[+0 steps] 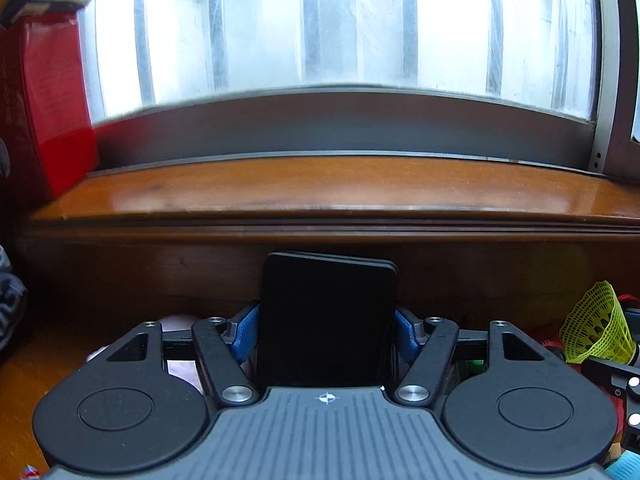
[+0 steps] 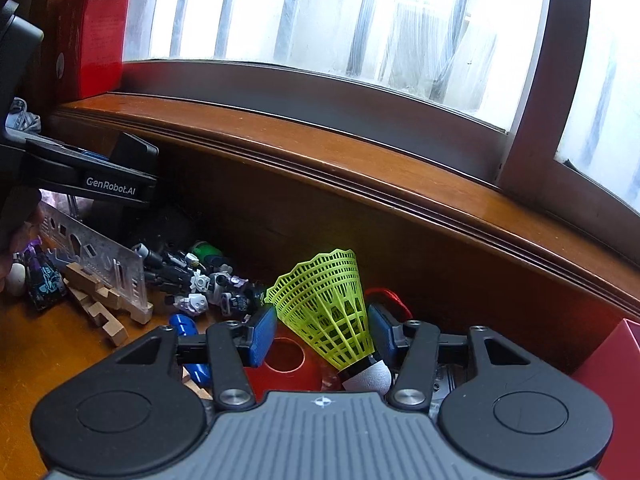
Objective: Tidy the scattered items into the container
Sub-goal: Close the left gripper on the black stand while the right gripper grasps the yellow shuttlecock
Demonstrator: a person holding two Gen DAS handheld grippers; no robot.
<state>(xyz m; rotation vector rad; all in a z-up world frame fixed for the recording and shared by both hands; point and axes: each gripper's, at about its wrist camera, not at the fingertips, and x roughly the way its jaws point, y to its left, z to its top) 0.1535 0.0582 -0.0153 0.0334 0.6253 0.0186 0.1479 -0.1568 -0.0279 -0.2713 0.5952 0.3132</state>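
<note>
Scattered bits are spread over the wooden bench (image 2: 48, 344) under a big barred window (image 1: 344, 24) with a wide brown sill (image 1: 340, 188), and I can't spot any container in either view. Biggest thing off to the side is a red box (image 2: 94, 36) standing on the sill's left end. Left claw (image 1: 326, 332) is clamped on a flat black case (image 1: 326, 320), blue pads pressing both its sides, case standing upright between them and held up in front of the sill's dark face. Right claw (image 2: 322, 330) has a yellow-green shuttlecock (image 2: 326, 304) between its pads, skirt up and tilted a bit left, white cork (image 2: 368, 378) down near the claw's base; the right pad is touching the skirt, but on the left I can't tell if it's touching, so it looks like a grip but I wouldn't swear to it. Under the shuttlecock sits a red ring (image 2: 286, 364) with a hole in it. Further left on the bench: a clear stencil ruler (image 2: 96, 256) leaning over some wooden puzzle pieces (image 2: 100, 304), a heap of small grey and black toy parts (image 2: 200, 280), and a blue piece (image 2: 184, 326).
</note>
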